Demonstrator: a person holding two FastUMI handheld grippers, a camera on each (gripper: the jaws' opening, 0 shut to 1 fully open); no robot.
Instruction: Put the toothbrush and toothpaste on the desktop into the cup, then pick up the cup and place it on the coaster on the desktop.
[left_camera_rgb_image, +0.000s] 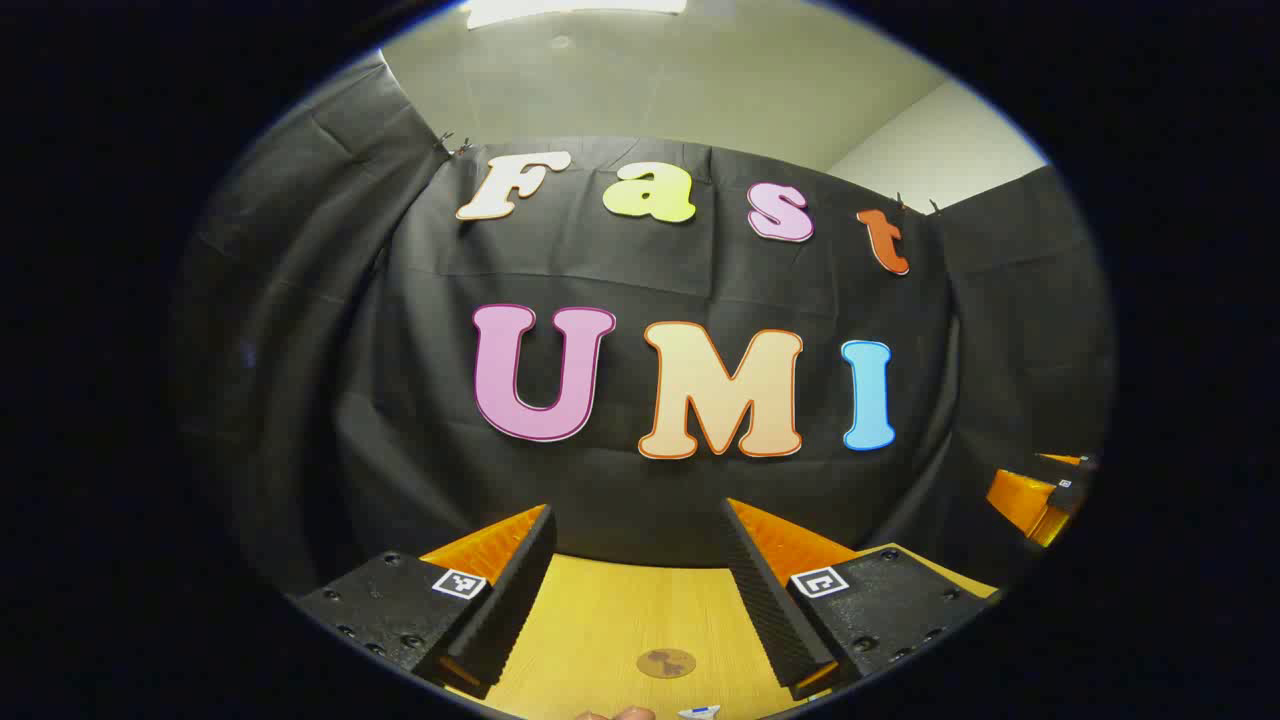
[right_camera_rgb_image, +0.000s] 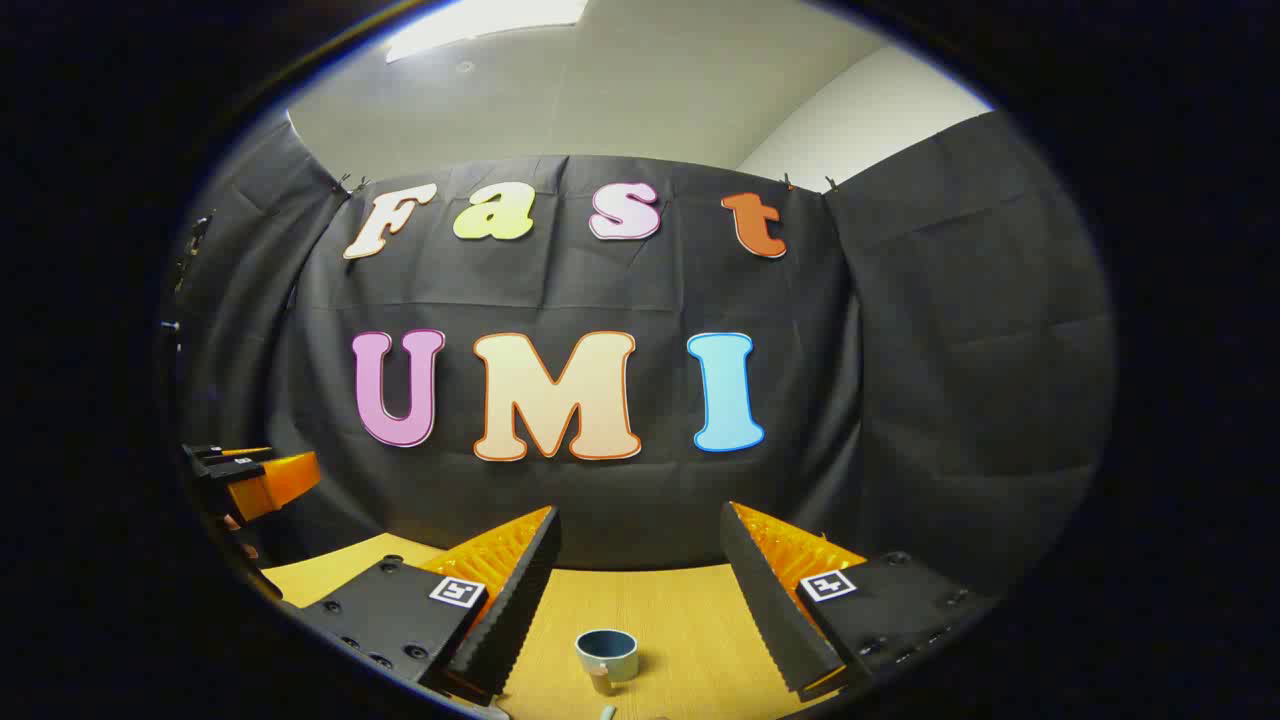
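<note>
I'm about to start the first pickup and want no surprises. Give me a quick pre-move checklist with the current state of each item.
1. Left gripper jaws open, nothing between them: ok.
2. Right gripper jaws open, nothing between them: ok.
3. Cup upright on the desktop, mouth up: ok.
4. Coaster bare, ahead of the left gripper: ok.
5. Toothbrush and toothpaste located: cannot tell; small bits at the lower edges are unclear.
</note>
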